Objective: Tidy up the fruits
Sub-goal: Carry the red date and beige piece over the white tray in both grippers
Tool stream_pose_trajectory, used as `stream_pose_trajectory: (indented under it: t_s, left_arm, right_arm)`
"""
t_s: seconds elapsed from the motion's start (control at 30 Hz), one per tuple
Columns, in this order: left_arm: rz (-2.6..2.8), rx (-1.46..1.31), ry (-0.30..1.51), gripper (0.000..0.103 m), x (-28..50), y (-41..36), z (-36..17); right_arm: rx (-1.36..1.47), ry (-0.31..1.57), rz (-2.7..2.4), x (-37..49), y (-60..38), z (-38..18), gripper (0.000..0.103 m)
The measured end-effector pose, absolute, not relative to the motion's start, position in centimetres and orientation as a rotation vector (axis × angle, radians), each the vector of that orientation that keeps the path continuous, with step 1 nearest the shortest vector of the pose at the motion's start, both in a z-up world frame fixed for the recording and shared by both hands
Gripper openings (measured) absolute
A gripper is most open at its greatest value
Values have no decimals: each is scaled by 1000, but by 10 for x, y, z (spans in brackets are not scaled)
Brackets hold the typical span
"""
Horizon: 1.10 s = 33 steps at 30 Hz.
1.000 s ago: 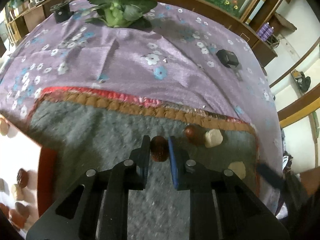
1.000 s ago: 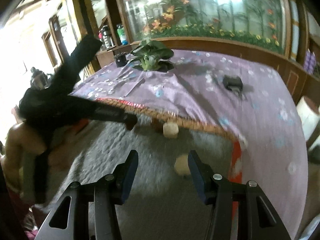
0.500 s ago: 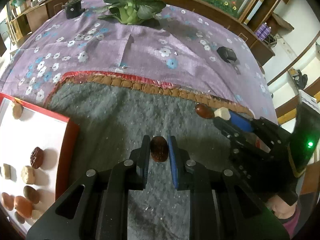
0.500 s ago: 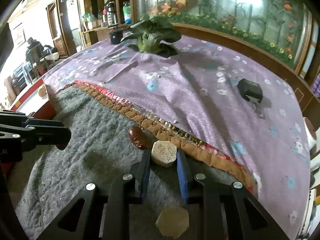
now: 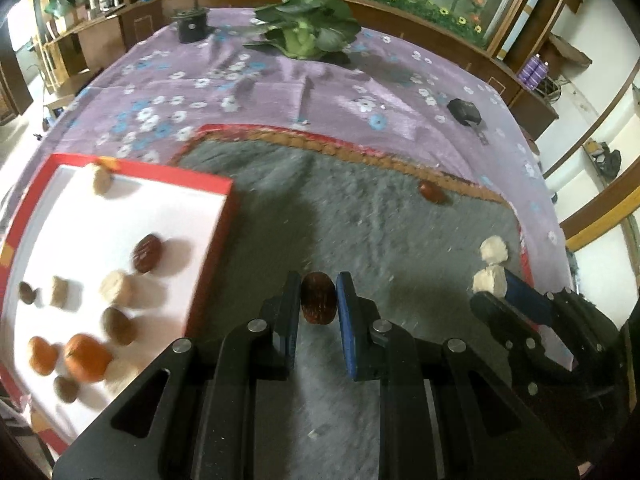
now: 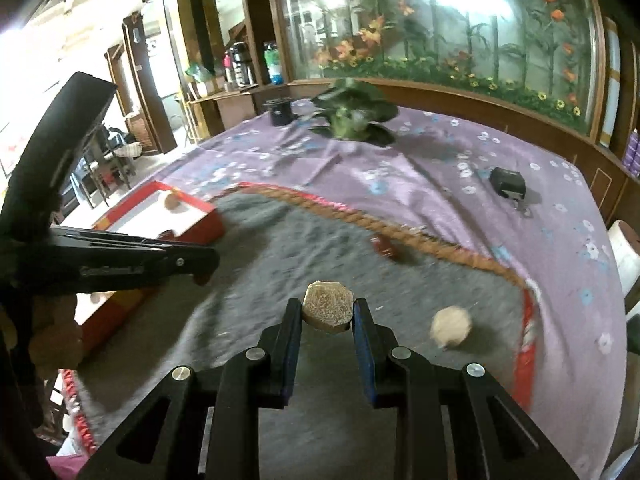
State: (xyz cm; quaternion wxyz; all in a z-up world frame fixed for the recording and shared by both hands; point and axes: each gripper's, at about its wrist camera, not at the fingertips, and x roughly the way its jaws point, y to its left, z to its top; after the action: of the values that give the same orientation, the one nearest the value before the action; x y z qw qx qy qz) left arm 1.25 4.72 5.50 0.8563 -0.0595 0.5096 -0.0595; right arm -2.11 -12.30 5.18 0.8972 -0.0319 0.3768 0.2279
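Note:
My left gripper [image 5: 318, 300] is shut on a dark red date [image 5: 318, 298], held above the grey mat [image 5: 360, 220] just right of the red-rimmed white tray [image 5: 224, 236]. The tray holds several fruits and beige pieces, among them a date [image 5: 147, 253] and an orange fruit [image 5: 86, 358]. My right gripper [image 6: 327, 312] is shut on a beige hexagonal piece [image 6: 328, 307] above the mat [image 6: 260, 248]; it also shows in the left wrist view [image 5: 489, 280]. A loose date [image 5: 432, 193] lies near the mat's far border and a beige ball [image 6: 451, 326] lies on the mat at the right.
A purple flowered cloth [image 5: 280, 88] covers the table. A leafy green vegetable [image 5: 306, 34], a black cylinder [image 5: 192, 26] and a small black device [image 5: 464, 111] lie on the far part. The left gripper's arm [image 6: 120, 264] reaches in at the left of the right wrist view.
My left gripper has carried the date leftward to the tray's edge. My right gripper has lifted the hexagonal piece off the mat and moved away from the loose date.

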Motion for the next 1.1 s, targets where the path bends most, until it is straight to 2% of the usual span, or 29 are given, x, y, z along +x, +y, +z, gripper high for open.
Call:
stream_pose_trajectory:
  t_s: [0.37, 0.6, 1.1]
  left_arm:
    - [-37, -105, 1006, 17, -24, 88, 61]
    - [-23, -184, 1017, 17, -35, 132, 65]
    - [63, -355, 1025, 17, -19, 226, 68]
  right_arm:
    - [-76, 798, 515, -54, -78, 49, 25]
    - [-123, 784, 567, -64, -42, 56, 25]
    - [-192, 781, 701, -53, 36, 66, 25]
